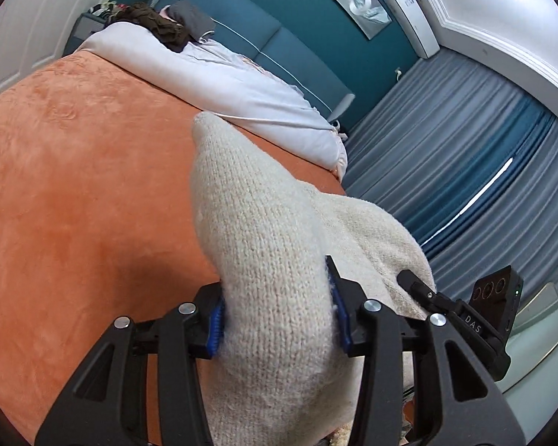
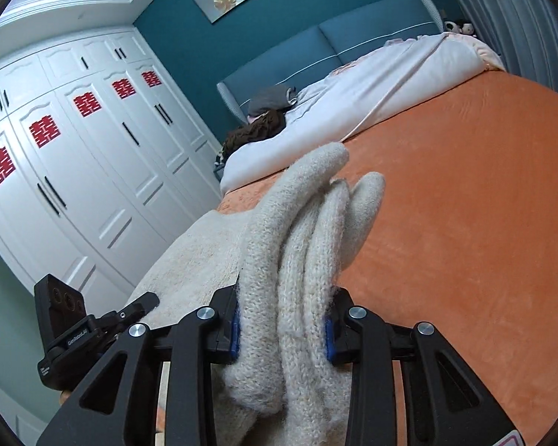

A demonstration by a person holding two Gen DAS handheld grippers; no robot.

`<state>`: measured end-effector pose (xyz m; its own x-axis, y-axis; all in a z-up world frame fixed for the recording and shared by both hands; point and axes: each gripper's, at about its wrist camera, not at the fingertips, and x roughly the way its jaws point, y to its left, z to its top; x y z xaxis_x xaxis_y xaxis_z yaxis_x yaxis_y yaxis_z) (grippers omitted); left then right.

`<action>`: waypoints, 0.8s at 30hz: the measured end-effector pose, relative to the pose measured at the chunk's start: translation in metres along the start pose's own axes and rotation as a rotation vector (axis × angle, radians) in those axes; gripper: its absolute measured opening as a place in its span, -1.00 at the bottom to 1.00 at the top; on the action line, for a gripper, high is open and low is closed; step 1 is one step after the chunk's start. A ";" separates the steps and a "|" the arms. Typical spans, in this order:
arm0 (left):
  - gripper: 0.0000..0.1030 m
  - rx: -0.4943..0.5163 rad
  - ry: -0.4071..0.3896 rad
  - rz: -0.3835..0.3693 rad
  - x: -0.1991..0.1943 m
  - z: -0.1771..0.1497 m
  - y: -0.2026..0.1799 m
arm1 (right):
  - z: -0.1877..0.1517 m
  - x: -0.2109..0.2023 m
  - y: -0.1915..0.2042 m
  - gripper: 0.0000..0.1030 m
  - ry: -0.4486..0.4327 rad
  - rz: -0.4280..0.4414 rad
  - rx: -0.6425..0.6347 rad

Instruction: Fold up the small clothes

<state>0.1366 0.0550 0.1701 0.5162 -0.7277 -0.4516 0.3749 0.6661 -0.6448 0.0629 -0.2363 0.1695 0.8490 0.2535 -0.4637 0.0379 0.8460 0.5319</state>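
Both the left gripper [image 1: 277,319] and right gripper [image 2: 282,329] were clamped on a bunched cream knitted garment [image 1: 256,230], held above the orange plush bedspread [image 1: 74,186], apparently mid-lift; next it likely needed spreading flat before folding.

Even, soft room light, bright; daylight slit through curtains [image 1: 465,171] (left wrist view). Faint shadow on orange blanket [image 1: 74,193]. Strong fisheye bending, dark vignette corners. Slight motion softness in both
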 end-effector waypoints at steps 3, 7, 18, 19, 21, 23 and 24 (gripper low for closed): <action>-0.16 -0.026 0.038 0.012 0.016 -0.010 0.003 | -0.004 0.008 -0.019 -0.40 0.026 -0.003 0.055; -0.17 -0.057 0.080 0.039 0.034 -0.010 0.014 | -0.004 0.028 -0.024 -0.42 0.083 -0.025 0.051; -0.12 0.020 0.038 0.068 0.037 -0.011 0.025 | -0.008 0.029 -0.025 -0.40 0.030 -0.005 -0.021; -0.06 0.008 0.068 0.106 0.048 -0.022 0.037 | -0.018 0.041 -0.039 -0.36 0.068 -0.021 -0.007; -0.05 -0.063 0.170 0.187 0.077 -0.052 0.069 | -0.052 0.079 -0.077 -0.30 0.220 -0.105 0.044; -0.09 -0.147 0.226 0.256 0.088 -0.079 0.097 | -0.083 0.104 -0.109 -0.29 0.367 -0.213 0.124; -0.09 -0.167 0.211 0.264 0.084 -0.087 0.104 | -0.096 0.104 -0.121 -0.26 0.398 -0.238 0.161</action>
<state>0.1519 0.0489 0.0119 0.4013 -0.5641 -0.7216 0.1102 0.8118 -0.5734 0.0963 -0.2671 -0.0112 0.5405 0.2479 -0.8040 0.3144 0.8269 0.4663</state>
